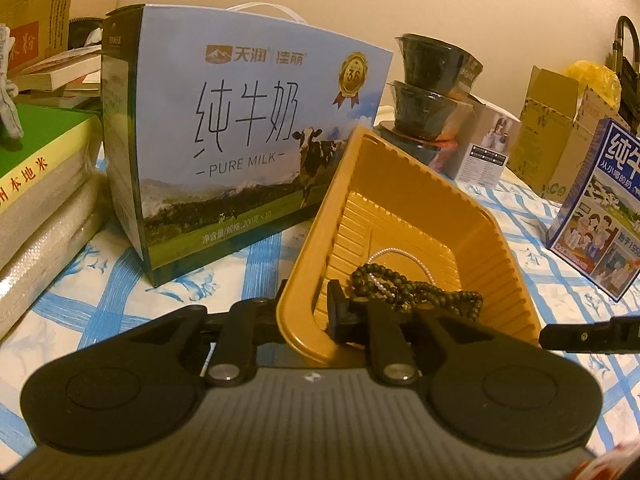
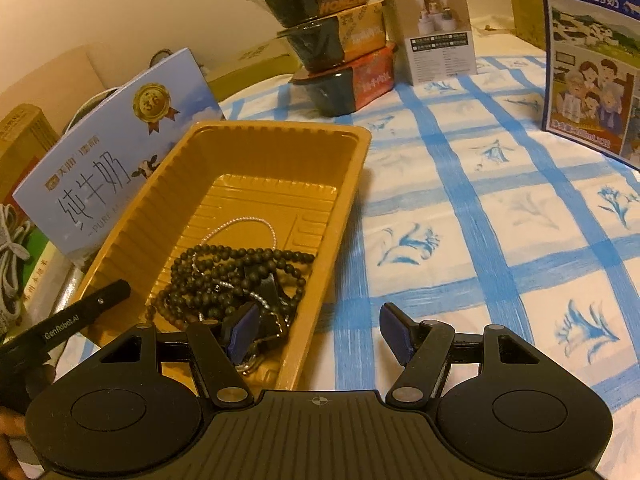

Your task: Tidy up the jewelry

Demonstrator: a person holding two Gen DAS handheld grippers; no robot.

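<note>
Jewelry: one long strand of small, round, matte dark beads [image 1: 416, 292], heaped in loops, and one thin chain of tiny pale pearl-like beads [image 1: 400, 256], curved in an arc. In the left wrist view both lie at the near end of a rectangular gold plastic tray [image 1: 400, 184] with ribbed walls, a grooved floor and a rolled rim. The tray stands on the table's white cloth [image 1: 520, 216], which is printed with blue checks and flowers. A glossy pale-blue cardboard milk carton [image 1: 240, 140] stands at the tray's left. The left gripper [image 1: 304, 312] straddles the tray's near left corner, one black finger outside the wall and one inside. The beads are just beyond the inner finger. Its jaws stand narrowly apart, and whether the pads press the wall cannot be told. In the right wrist view the right gripper [image 2: 320, 320] has its jaws wide apart, with nothing between its blue pads [image 2: 242, 334] but the tray's right wall. The left pad hangs over the bead heap at the tray's near right corner, and the right pad is over bare cloth. Three stacked dark plastic bowls [image 2: 332, 36] stand beyond the tray's far end.
</note>
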